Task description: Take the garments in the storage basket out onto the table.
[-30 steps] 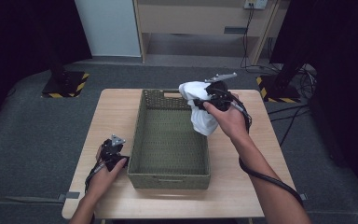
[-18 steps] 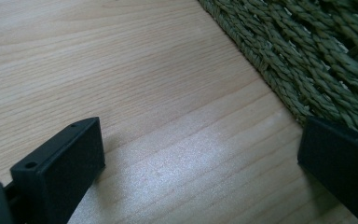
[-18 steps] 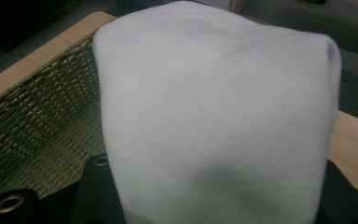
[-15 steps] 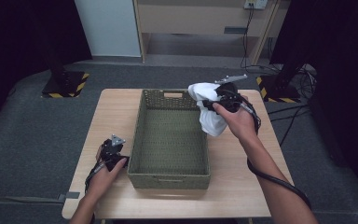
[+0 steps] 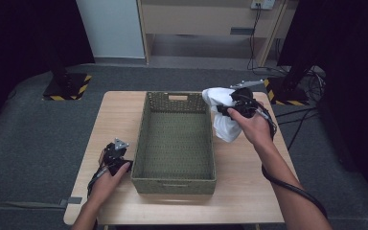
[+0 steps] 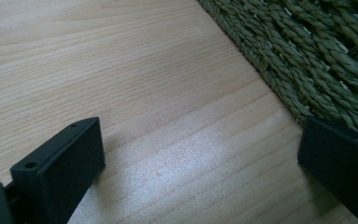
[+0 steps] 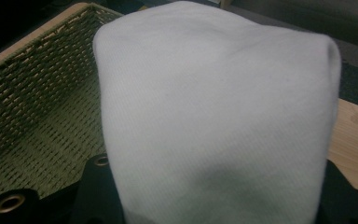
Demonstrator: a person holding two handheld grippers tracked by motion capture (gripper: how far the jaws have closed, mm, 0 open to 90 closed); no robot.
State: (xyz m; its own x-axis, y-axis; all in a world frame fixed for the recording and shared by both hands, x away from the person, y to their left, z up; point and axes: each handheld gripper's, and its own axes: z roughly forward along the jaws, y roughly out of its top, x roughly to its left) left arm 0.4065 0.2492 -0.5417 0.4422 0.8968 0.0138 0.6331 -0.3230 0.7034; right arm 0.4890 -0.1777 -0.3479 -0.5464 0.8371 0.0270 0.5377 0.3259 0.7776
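Observation:
A green woven basket (image 5: pixel 177 97) stands in the middle of the wooden table (image 5: pixel 249 191). My right gripper (image 5: pixel 226 111) is shut on a white cloth (image 5: pixel 224 125), which hangs just outside the basket's far right corner. In the right gripper view the cloth (image 7: pixel 214 107) bulges between the jaws of that gripper (image 7: pixel 219 196), with the basket (image 7: pixel 42 107) behind it on the left. My left gripper (image 5: pixel 116 149) rests on the table by the basket's near left corner. Its jaws stand open over bare wood (image 6: pixel 121 60), beside the basket wall (image 6: pixel 317 56), at the left gripper (image 6: pixel 200 135).
A wooden cabinet (image 5: pixel 206 19) stands behind the table. Two stands with yellow-black striped bases (image 5: pixel 67 86) (image 5: pixel 287 91) sit on the grey floor at the back left and back right. Cables (image 5: pixel 306 124) lie on the floor to the right.
My right hand has carried the white cloth rightward, from over the basket's far right corner to just outside its right rim. The left hand has stayed put.

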